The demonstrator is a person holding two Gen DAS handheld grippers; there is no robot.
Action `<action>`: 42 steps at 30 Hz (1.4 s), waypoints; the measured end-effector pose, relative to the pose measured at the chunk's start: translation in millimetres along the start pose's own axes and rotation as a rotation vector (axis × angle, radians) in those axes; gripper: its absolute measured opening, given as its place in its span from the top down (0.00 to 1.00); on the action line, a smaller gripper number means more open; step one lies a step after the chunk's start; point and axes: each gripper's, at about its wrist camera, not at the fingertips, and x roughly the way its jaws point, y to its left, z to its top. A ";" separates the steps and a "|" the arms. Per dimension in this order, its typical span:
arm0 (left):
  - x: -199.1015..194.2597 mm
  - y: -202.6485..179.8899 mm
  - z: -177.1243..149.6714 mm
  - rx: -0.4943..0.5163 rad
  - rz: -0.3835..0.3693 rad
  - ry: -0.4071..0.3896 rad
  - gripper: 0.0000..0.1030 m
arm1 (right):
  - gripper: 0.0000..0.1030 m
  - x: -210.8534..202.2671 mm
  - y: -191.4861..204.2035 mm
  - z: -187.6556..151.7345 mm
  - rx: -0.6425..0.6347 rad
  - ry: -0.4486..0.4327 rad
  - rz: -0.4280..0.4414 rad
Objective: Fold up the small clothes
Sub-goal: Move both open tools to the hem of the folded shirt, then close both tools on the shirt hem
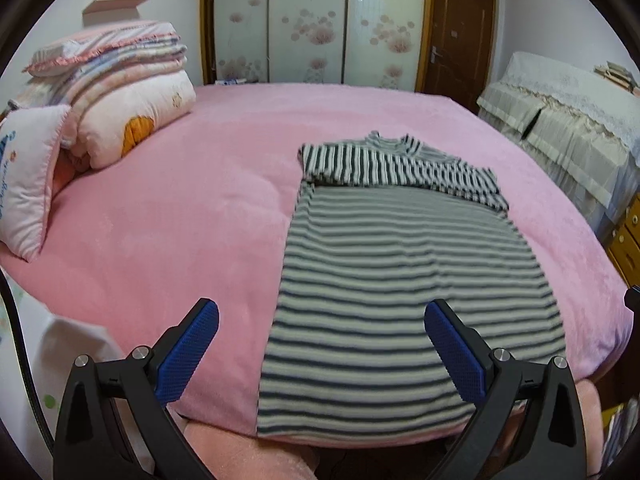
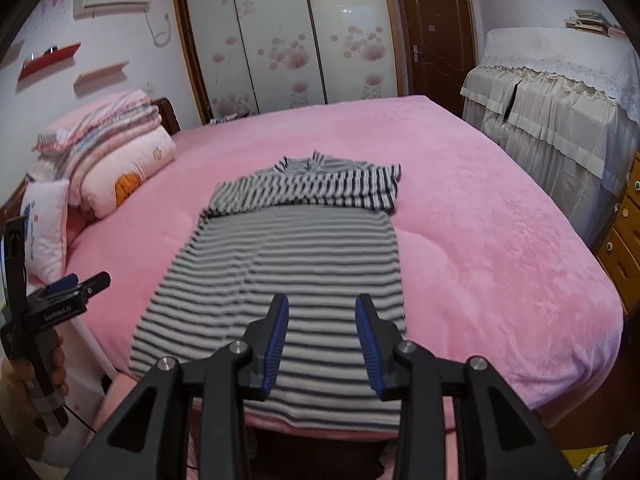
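One striped shirt is lying flat on the pink bed, its sleeves already folded in across the chest and its hem hanging at the near edge. The left tongs are gaping wide and holding nothing, hovering over the hem's left corner. The right tongs are standing partly open, also empty, above the hem's middle. The lengthwise fold is looking like the step in hand; next, both tongs are needing to pinch the hem and carry it toward the collar.
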 end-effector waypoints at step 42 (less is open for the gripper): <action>112.8 84.0 -110.9 -0.126 -0.310 0.386 0.59 | 0.67 116.4 -97.4 -113.9 0.195 0.360 0.121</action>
